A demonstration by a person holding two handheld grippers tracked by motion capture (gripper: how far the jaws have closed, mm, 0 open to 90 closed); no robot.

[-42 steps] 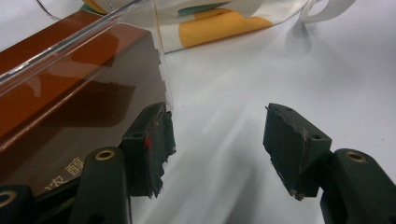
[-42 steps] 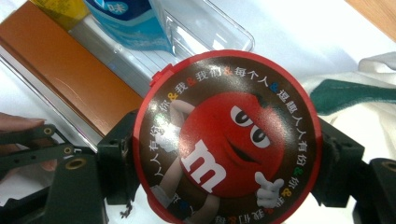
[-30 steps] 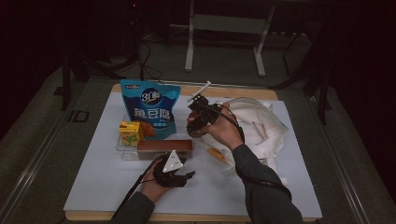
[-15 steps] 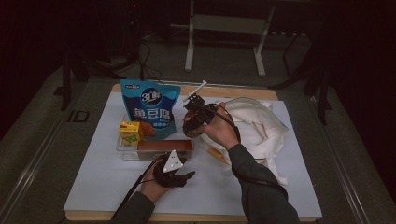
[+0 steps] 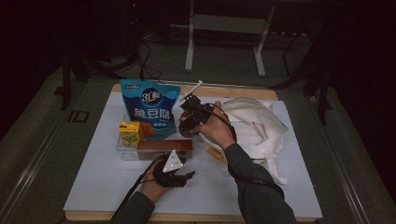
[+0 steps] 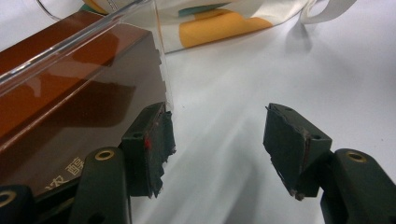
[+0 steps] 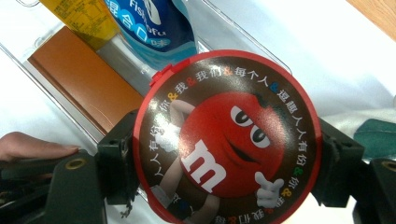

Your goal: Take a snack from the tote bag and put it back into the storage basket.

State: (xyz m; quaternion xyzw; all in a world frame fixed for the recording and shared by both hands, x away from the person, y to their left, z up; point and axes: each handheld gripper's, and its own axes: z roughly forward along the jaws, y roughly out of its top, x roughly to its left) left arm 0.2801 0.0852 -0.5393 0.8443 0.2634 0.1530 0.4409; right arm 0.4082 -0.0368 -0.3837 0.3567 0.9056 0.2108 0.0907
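Observation:
My right gripper (image 5: 189, 117) is shut on a round red-rimmed candy tin (image 7: 229, 140) with a red cartoon figure on its lid, one jaw at each side of the rim. It holds the tin above the right end of a clear tray (image 5: 122, 150). In the tray are a blue snack bag (image 5: 148, 109), a yellow juice box (image 5: 130, 133) and a brown box (image 5: 164, 148). My left gripper (image 6: 217, 140) rests low on the white table at the tray's near right corner. It is open with nothing between its pads, and its left pad (image 6: 152, 140) is beside the brown box (image 6: 70, 93).
A crumpled white cloth bag (image 5: 254, 126) with an orange print (image 6: 224, 21) lies to the right of the tray. An orange item (image 5: 215, 154) lies near my right forearm. A white stick (image 5: 192, 88) lies at the table's far edge.
My right gripper with the tin has edged slightly left and lower, toward the tray. The left gripper has stayed put.

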